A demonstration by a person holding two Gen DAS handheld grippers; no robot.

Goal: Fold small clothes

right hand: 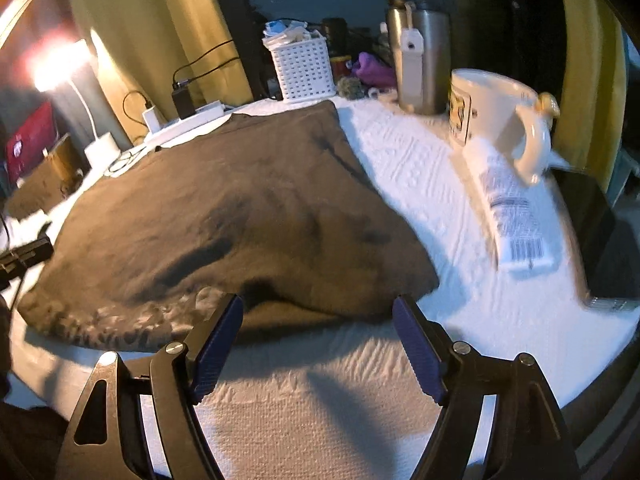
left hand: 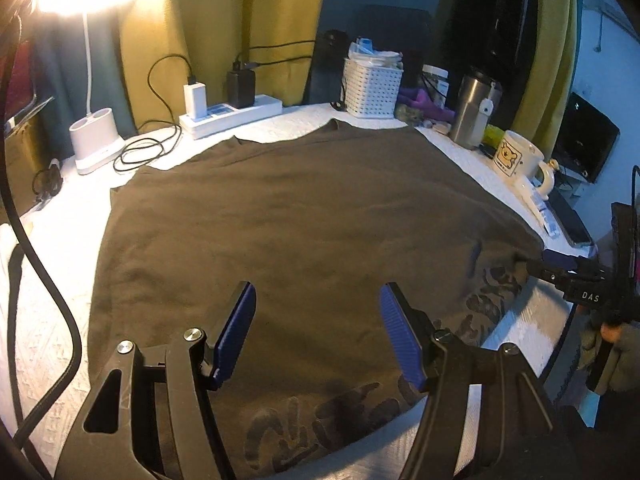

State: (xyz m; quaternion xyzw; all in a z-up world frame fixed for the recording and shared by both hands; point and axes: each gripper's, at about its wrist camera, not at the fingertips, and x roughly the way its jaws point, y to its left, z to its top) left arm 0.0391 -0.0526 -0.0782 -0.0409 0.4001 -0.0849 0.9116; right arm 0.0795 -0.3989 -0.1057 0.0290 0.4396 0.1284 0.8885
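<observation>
White-covered surface (right hand: 420, 168) carries a dark shirt (left hand: 280, 220) spread flat, print at its near hem, ready for folding. Left tongs (left hand: 316, 336) hover wide open over it, empty; right tongs (right hand: 318, 344), also wide and empty, face its near corner, likely to grip.

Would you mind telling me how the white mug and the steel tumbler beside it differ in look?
The white mug is squat, wide and glossy, while the steel tumbler is tall, narrow and brushed metal. The mug has a side handle and a printed picture on its wall; the tumbler has no handle and carries a hanging white tag. Both stand upright on the white cloth, to the right of the dark garment.
</observation>
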